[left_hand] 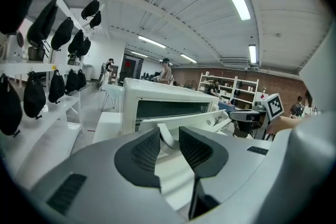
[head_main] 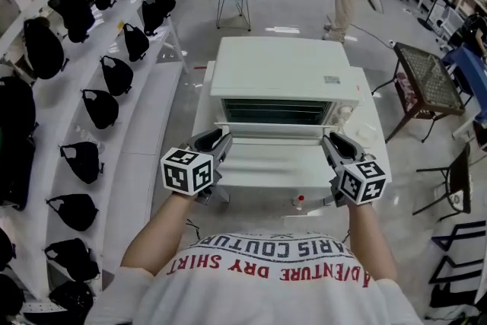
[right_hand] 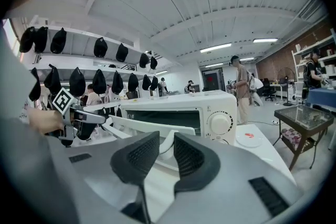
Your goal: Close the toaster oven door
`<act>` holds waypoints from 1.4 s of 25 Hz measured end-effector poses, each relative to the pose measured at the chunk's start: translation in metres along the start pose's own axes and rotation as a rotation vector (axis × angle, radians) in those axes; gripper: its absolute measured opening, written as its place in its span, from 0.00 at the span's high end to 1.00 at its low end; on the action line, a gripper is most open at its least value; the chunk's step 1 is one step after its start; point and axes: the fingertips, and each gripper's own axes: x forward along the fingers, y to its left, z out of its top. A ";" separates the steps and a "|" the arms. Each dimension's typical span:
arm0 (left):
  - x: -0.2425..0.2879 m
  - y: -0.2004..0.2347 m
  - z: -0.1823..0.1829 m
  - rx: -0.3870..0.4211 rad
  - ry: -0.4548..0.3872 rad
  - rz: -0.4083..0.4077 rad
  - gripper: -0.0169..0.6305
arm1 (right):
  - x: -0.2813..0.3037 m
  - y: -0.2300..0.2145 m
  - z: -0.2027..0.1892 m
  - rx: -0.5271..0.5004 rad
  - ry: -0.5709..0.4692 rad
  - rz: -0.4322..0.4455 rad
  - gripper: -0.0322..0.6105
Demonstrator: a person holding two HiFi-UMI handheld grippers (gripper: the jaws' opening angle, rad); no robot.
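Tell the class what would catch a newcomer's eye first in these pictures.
A white toaster oven sits dead centre with its door partly open. The left hand-held gripper and right hand-held gripper each clamp one end of the door handle. Rows of black items hang on white shelves at the left.

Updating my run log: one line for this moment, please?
door: open | left claw: on handle | right claw: on handle

The left gripper (left_hand: 169,130) clamps the white door handle (left_hand: 166,139). Beyond, the toaster oven (left_hand: 157,89) stands, its door (left_hand: 182,120) half open.
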 end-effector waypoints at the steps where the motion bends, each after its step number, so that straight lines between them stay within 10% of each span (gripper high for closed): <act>1: 0.001 0.001 0.002 -0.003 -0.006 -0.004 0.78 | 0.001 -0.001 0.002 0.002 -0.003 -0.006 0.81; 35: 0.044 0.024 0.048 -0.007 -0.029 -0.102 0.77 | 0.043 -0.031 0.040 0.016 -0.015 -0.096 0.83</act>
